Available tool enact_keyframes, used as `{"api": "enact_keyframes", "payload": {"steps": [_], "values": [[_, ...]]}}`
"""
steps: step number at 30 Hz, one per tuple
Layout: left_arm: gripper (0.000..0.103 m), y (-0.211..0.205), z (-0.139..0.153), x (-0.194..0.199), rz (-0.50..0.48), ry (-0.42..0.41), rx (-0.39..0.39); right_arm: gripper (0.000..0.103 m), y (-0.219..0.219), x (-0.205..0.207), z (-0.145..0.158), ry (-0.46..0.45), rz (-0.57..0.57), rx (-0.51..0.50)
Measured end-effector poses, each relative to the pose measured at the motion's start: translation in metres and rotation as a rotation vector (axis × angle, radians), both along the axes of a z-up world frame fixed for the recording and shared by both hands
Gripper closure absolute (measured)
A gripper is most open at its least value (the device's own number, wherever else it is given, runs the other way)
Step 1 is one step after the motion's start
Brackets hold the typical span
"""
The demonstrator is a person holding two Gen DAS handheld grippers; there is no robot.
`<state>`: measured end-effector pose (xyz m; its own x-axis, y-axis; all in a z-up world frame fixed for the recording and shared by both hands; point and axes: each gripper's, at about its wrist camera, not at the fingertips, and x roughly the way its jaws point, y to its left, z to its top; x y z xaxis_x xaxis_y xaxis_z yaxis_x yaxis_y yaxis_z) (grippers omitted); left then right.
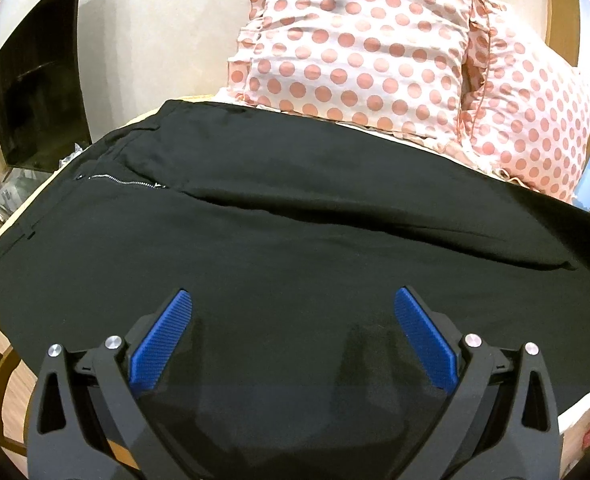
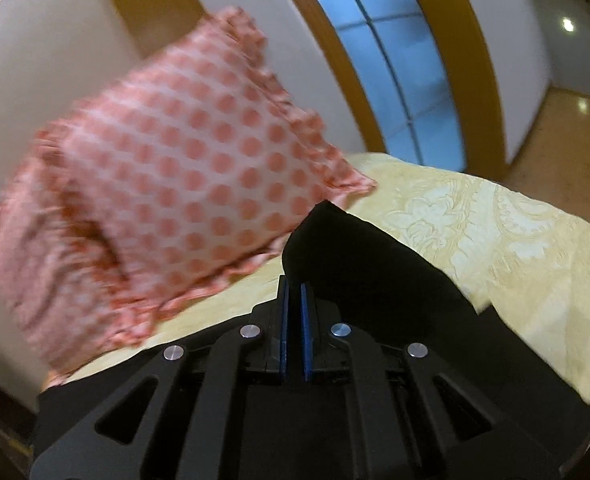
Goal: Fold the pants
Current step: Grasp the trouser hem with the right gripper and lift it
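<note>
A pale yellow patterned bedspread (image 2: 495,240) is carrying black fabric pants (image 1: 295,240) (zipper showing); the left gripper (image 1: 293,300) is hovering wide, the right gripper (image 2: 293,292) pinching pant cloth.

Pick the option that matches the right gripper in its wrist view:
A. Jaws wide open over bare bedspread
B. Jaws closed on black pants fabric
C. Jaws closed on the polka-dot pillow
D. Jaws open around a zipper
B: the right gripper has its blue pads nearly together, with a fold of the black pants pinched between them and rising beyond the tips.
</note>
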<state>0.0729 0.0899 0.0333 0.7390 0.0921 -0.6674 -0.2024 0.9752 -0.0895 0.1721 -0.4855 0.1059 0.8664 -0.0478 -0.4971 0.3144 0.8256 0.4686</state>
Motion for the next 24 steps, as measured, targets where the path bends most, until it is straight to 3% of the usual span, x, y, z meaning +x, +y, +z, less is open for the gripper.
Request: {"api": "enact_keyframes", "payload": {"steps": [3, 6, 9, 13, 17, 21, 24], "values": [[0.002, -0.003, 0.002, -0.003, -0.006, -0.009, 0.005, 0.098, 0.012, -0.059, -0.005, -0.049, 0.031, 0.04], [0.002, -0.007, 0.004, -0.004, -0.012, -0.014, 0.017, 0.098, 0.018, -0.1, -0.031, -0.011, 0.017, 0.071], [0.002, -0.01, 0.009, -0.001, -0.021, -0.019, 0.026, 0.098, 0.012, -0.11, -0.061, 0.051, 0.0, 0.148], [0.002, -0.013, 0.015, -0.004, -0.021, -0.041, 0.042, 0.097, -0.002, -0.107, -0.08, 0.081, -0.011, 0.252], [0.002, -0.014, 0.016, -0.013, -0.011, -0.072, 0.075, 0.089, -0.01, -0.104, -0.092, 0.098, -0.017, 0.351], [0.002, -0.013, 0.021, -0.017, -0.021, -0.12, 0.092, 0.063, -0.015, -0.104, -0.095, 0.059, -0.005, 0.413], [0.002, -0.015, 0.026, -0.02, -0.057, -0.174, 0.088, 0.058, -0.016, -0.102, -0.093, 0.042, -0.024, 0.415]]}}
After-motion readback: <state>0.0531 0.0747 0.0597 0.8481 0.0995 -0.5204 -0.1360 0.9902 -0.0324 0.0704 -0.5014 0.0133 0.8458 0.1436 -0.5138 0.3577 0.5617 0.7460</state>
